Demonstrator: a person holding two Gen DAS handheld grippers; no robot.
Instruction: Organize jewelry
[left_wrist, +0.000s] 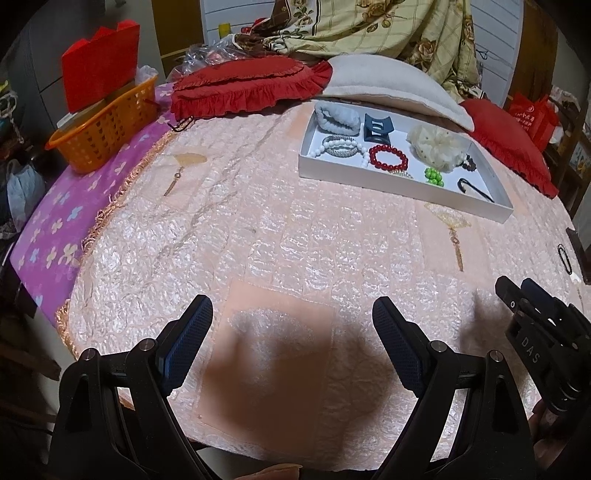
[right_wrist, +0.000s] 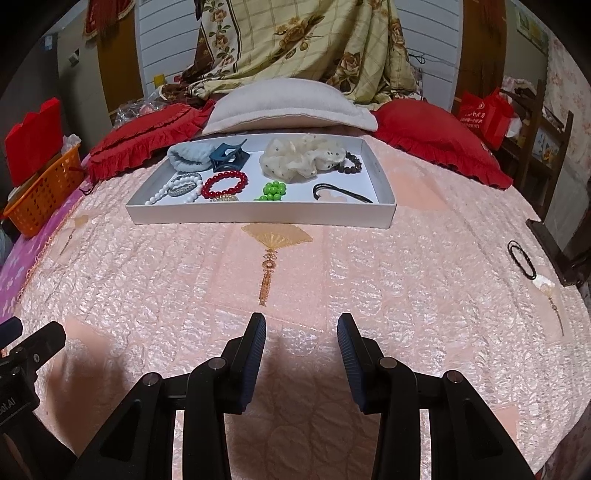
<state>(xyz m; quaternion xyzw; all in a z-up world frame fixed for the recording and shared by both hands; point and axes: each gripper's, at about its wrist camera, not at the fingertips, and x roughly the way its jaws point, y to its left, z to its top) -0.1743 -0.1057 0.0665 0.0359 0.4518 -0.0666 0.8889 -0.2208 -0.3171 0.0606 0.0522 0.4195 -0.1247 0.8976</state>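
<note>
A white tray (right_wrist: 258, 216) lies on the pink bedspread, far ahead of both grippers; it also shows in the left wrist view (left_wrist: 406, 186). It holds a red bead bracelet (right_wrist: 225, 184), white beads (right_wrist: 162, 194), green beads (right_wrist: 272, 190), a cream scrunchie (right_wrist: 299, 157), a blue claw clip (right_wrist: 228, 156), a dark bead bracelet (right_wrist: 351, 162) and a black cord (right_wrist: 340, 192). A black hair tie (right_wrist: 521, 258) with a shell charm (right_wrist: 545, 285) lies loose on the bed at the right. My left gripper (left_wrist: 291, 321) is open and empty. My right gripper (right_wrist: 301, 332) is open and empty.
Red ruffled cushions (right_wrist: 147, 146) and a grey pillow (right_wrist: 284, 105) lie behind the tray. An orange basket (left_wrist: 107, 125) with a red bag sits at the bed's left edge. A dark wooden object (right_wrist: 557, 251) stands at the right edge.
</note>
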